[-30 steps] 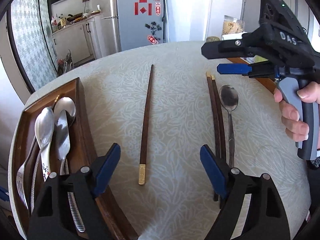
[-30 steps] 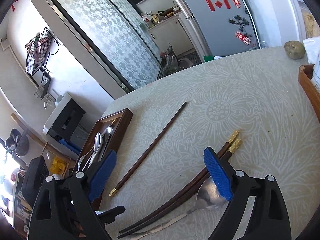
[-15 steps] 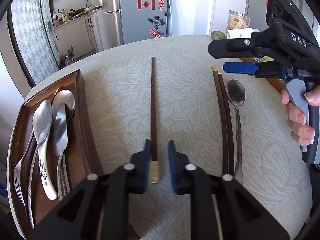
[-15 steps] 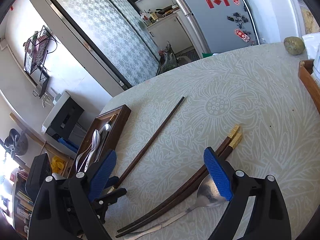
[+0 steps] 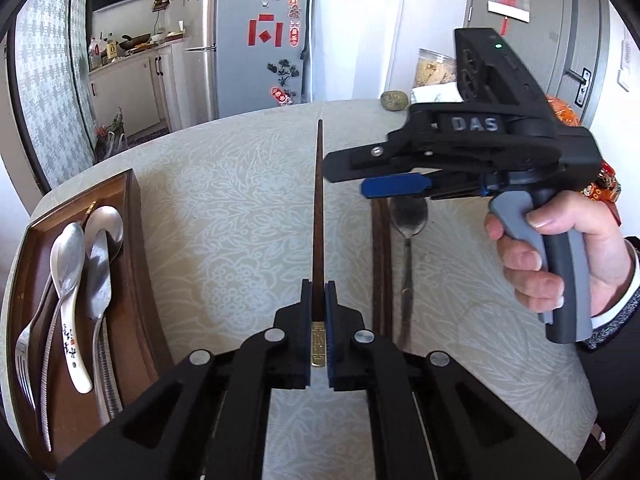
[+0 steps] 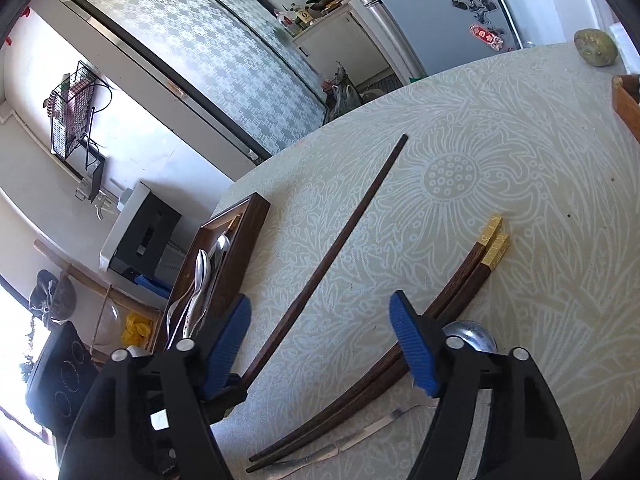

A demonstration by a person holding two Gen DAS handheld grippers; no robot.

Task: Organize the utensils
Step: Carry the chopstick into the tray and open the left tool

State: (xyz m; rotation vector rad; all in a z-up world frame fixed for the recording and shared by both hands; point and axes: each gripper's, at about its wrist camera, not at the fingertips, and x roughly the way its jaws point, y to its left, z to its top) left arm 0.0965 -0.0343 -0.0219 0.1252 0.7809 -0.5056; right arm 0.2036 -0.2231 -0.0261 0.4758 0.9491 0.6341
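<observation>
My left gripper (image 5: 319,292) is shut on the gold-capped end of a single dark wooden chopstick (image 5: 318,216), which points away across the table; it also shows in the right wrist view (image 6: 340,236). A pair of chopsticks (image 6: 452,292) and a metal spoon (image 5: 408,224) lie to the right. My right gripper (image 6: 320,340) is open and empty, hovering above the pair; it shows in the left wrist view (image 5: 380,178). A dark wooden tray (image 5: 134,240) at the left holds several spoons (image 5: 72,264) and a fork.
A round table with a pale floral cloth (image 5: 232,208). A wooden box edge (image 6: 626,100) and a brown round object (image 6: 596,46) sit at the far right. A jar (image 5: 434,70) stands at the table's back edge.
My left gripper has closed from wide open onto the single chopstick's gold end. The chopstick's far tip now looks raised. The right gripper has drifted slightly left above the pair.
</observation>
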